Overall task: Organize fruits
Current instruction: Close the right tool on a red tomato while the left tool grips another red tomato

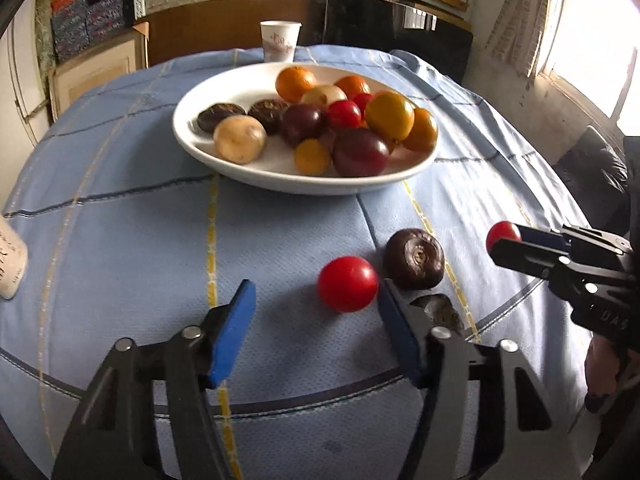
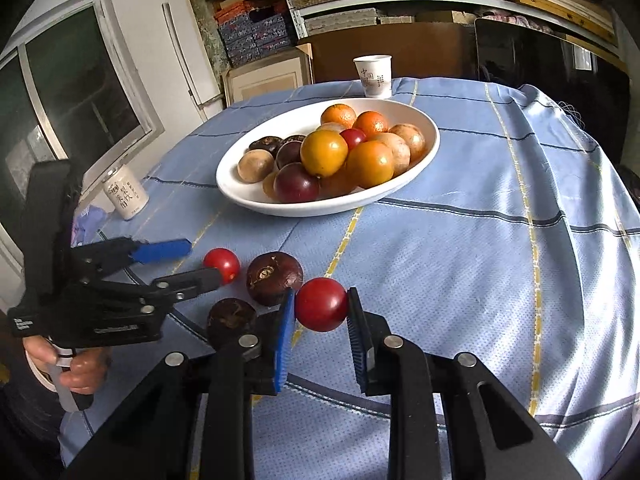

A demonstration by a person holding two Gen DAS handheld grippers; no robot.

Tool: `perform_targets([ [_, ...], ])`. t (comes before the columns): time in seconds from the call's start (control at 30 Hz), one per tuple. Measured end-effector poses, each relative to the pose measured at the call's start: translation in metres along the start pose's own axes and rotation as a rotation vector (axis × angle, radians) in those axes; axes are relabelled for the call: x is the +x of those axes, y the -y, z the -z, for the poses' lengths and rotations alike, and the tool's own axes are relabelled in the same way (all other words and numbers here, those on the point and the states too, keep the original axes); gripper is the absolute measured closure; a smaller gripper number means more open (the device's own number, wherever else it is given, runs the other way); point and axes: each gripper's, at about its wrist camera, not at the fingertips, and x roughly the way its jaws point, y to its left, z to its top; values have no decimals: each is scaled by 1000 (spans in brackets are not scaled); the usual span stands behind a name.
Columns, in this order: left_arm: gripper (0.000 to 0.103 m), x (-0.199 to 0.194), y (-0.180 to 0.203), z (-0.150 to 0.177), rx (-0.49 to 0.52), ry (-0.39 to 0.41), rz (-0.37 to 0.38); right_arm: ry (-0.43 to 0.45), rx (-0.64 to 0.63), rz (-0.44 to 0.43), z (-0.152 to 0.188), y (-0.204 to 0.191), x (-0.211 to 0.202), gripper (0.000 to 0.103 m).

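Note:
A white bowl (image 1: 280, 184) (image 2: 320, 210) holds several orange, red, dark and tan fruits at the table's middle. In front of it on the blue cloth lie a red tomato (image 1: 347, 283) (image 2: 222, 264) and a dark round fruit (image 1: 414, 258) (image 2: 274, 278). A second dark fruit (image 2: 231, 320) is half hidden behind a finger in the left wrist view. My left gripper (image 1: 317, 286) (image 2: 204, 261) is open; the tomato lies at its fingertips, near the right pad, untouched. My right gripper (image 2: 321, 294) (image 1: 506, 240) is shut on another red tomato (image 2: 321, 304) (image 1: 502, 234), held above the cloth.
A paper cup (image 1: 279, 46) (image 2: 373, 76) stands behind the bowl. A white printed bottle (image 1: 10, 264) (image 2: 124, 194) stands at the table's left edge. A person's hand (image 2: 76, 368) grips the left handle. Shelves and boxes line the back wall.

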Motion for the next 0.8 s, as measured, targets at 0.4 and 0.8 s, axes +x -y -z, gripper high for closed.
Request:
perform_targets([
  [0.4,53,12,7,-6,19,-8,33,-12,4,-1,0,1,1,77],
  [0.8,72,8,6,-6,15,14,25,-2,2,10,1,1,3,77],
])
